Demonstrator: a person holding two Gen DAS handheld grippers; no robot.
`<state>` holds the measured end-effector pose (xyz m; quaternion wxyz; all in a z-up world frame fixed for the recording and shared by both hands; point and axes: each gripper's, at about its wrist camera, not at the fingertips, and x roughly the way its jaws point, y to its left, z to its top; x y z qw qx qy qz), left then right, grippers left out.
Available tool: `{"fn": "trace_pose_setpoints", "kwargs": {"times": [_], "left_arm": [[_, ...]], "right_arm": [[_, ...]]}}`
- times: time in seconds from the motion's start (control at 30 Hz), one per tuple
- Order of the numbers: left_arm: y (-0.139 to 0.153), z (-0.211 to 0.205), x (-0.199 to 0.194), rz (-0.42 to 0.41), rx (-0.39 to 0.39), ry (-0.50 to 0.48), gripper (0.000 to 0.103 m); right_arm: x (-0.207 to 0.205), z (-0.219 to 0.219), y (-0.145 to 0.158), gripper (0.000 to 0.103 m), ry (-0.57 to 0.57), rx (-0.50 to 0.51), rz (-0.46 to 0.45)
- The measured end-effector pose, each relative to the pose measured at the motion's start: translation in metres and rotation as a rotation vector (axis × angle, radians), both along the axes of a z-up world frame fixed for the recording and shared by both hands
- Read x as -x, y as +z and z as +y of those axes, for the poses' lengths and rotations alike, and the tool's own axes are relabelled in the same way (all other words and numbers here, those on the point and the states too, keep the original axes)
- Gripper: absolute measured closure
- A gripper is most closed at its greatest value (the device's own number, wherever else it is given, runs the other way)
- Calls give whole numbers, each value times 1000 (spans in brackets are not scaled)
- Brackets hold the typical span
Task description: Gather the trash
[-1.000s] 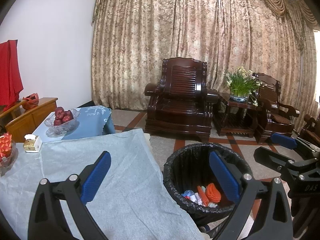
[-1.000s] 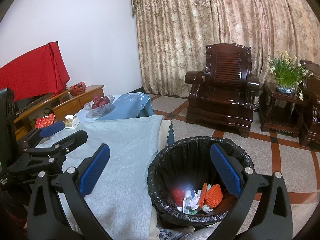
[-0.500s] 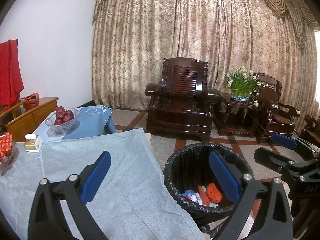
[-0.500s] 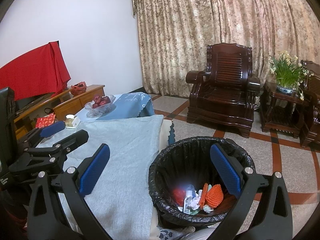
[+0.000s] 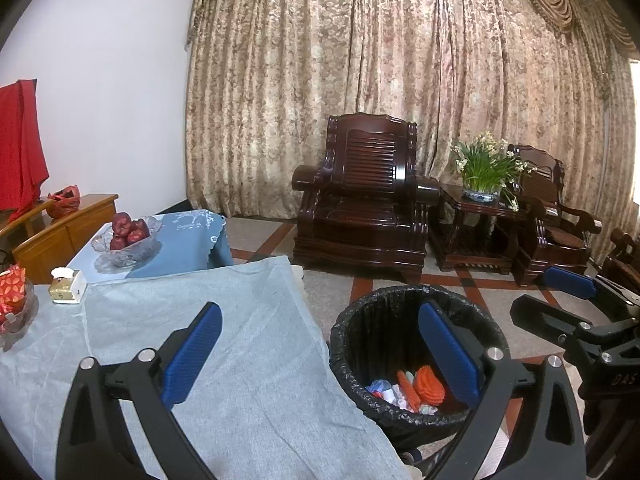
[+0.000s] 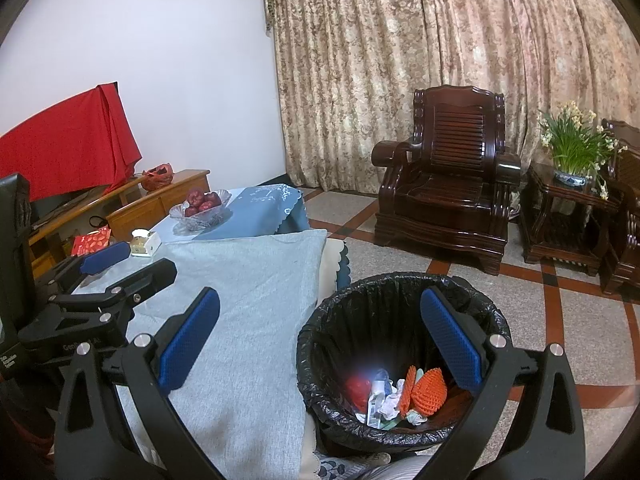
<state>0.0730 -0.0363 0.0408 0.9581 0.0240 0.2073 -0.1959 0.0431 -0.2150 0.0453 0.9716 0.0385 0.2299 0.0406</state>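
Almost nothing is changed since 1 second ago: the left gripper [image 5: 320, 354] and right gripper [image 6: 320, 340] are kept wide open and empty, while the trash [image 6: 394, 394] is seen inside the bin [image 6: 404, 284].

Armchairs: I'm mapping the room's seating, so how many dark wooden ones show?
3: one armchair before the curtain, a second right of the flower table, a third's edge at far right; more may be hidden.

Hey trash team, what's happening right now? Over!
Left gripper open, empty. Right gripper open, empty. Trash in the bin, beside the table. Nothing in the way.
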Motion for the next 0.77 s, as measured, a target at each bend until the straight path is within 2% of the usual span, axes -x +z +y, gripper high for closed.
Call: {"fn": "trace_pose_setpoints", "kwargs": {"times": [0.77], "left_arm": [[-2,7,0,9,-1,0,6]], "right_arm": [[-1,3,0,5,1,-2,1]]}}
